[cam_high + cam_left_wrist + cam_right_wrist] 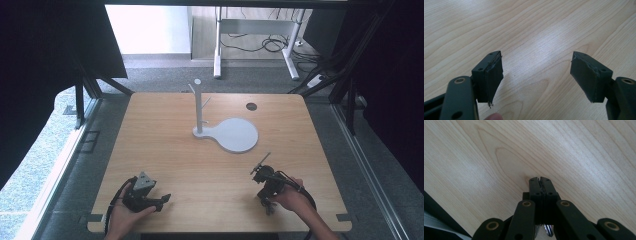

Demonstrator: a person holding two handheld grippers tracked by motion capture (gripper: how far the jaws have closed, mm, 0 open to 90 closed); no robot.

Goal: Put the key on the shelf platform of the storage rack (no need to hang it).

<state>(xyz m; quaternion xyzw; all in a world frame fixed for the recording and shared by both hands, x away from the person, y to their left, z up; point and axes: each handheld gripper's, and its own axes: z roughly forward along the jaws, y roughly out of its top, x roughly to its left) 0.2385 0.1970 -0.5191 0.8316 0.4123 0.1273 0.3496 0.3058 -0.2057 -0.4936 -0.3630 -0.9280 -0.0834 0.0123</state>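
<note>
Right tongs [540, 180] closed, left tongs [536, 72] spread, wooden table [165, 145]

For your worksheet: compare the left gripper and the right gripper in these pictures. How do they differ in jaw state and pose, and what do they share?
1. The left gripper's jaws stand wide apart with bare table between them; the right gripper's jaws are pressed together.
2. In the high view the left gripper carries a grey three-cornered plate on top; the right gripper shows none there.

Shared: both have black jaws, are hand-held and sit over the wooden table's near edge.
</note>
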